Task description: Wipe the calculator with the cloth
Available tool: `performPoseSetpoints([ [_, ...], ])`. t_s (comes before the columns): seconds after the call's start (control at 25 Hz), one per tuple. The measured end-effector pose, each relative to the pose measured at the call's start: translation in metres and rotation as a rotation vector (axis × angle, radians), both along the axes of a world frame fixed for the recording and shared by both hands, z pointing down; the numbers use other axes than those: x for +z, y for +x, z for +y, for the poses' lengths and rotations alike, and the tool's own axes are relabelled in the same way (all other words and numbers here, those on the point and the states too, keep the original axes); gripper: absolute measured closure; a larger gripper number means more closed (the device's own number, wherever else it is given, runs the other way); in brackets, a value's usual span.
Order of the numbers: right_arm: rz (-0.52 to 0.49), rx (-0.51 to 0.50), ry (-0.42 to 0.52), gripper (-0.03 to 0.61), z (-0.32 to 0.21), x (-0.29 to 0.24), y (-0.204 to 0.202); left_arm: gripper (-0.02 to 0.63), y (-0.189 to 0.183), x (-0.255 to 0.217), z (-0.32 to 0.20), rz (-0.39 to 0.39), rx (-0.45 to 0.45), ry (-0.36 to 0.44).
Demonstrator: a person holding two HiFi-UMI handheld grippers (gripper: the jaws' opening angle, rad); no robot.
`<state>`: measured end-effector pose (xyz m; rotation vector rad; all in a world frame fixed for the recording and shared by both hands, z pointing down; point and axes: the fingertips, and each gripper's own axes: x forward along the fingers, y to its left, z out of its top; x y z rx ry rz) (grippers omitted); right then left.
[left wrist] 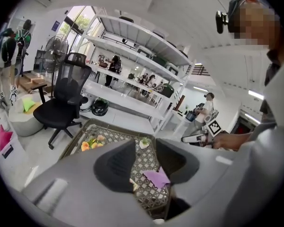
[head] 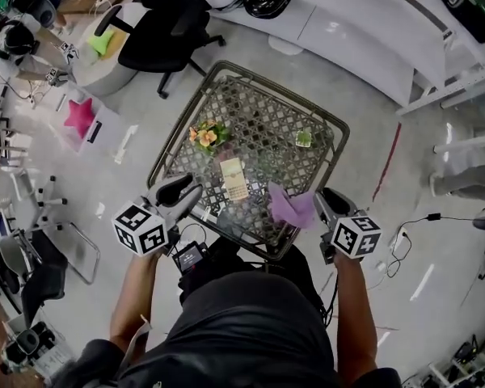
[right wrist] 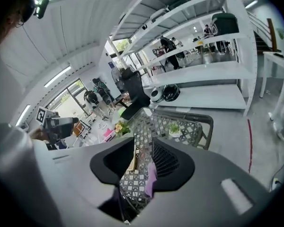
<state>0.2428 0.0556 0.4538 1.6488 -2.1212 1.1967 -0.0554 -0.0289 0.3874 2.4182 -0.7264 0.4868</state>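
A beige calculator [head: 234,179] lies in the middle of the wicker lattice table [head: 340,129]. To its right, near the front edge, a purple cloth [head: 291,208] lies crumpled on the tabletop. My right gripper [head: 326,201] sits just right of the cloth, jaws apart. In the right gripper view the cloth [right wrist: 151,176] shows in the gap of the right gripper [right wrist: 144,161], along the inner side of the right-hand jaw, and the calculator [right wrist: 132,162] lies beyond. My left gripper [head: 192,186] hovers at the table's front left, open and empty; its own view shows the cloth [left wrist: 156,178] ahead.
An orange flower posy [head: 208,135] stands at the table's left and a small potted plant [head: 304,138] at its back right. A black office chair [head: 166,31] and white shelving [head: 364,31] lie beyond the table. Cables [head: 404,241] run over the floor at the right.
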Motion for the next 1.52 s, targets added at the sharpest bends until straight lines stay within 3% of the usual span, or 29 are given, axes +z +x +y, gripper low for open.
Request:
performPoseSetpoints([
  [0.44, -0.021, -0.115, -0.203, 0.431, 0.008, 0.106, -0.037, 0.419, -0.017, 0.032, 0.006, -0.021, -0.048, -0.030],
  [1.12, 0.150, -0.251, -0.557, 0.385, 0.048, 0.253, -0.060, 0.419, -0.052, 0.067, -0.005, -0.031, -0.067, -0.078],
  [1.4, 0.234, -0.255, -0.573, 0.390, 0.048, 0.265, -0.057, 0.419, -0.068, 0.075, -0.003, -0.033, -0.080, -0.086],
  [1.52, 0.273, -0.263, -0.578, 0.451, 0.049, 0.268, -0.053, 0.419, -0.077, 0.079, -0.002, -0.036, -0.090, -0.091],
])
